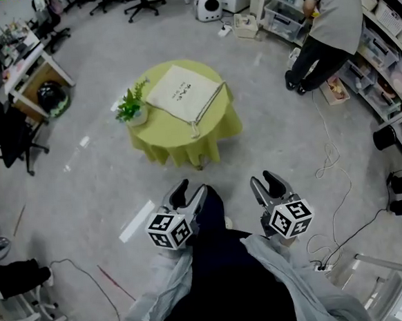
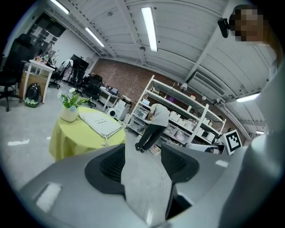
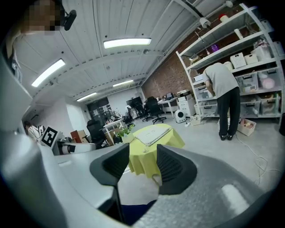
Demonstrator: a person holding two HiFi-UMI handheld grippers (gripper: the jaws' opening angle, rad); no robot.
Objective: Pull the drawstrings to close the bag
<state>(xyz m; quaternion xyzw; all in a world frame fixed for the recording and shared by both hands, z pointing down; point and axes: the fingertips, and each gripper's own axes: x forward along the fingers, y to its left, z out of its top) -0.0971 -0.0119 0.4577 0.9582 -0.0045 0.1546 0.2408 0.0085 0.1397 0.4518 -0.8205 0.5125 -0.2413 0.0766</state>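
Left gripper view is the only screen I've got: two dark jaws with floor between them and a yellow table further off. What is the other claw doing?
Observer: The right gripper has its jaws apart as well, with nothing held between them. Its own view shows only the floor and the table beyond.
Operator: So how close are the two of them to that bag?
Observer: In the head view both are well short of it. The left gripper and the right gripper hover side by side over the floor, and the drawstring bag lies flat on the round table ahead of them.
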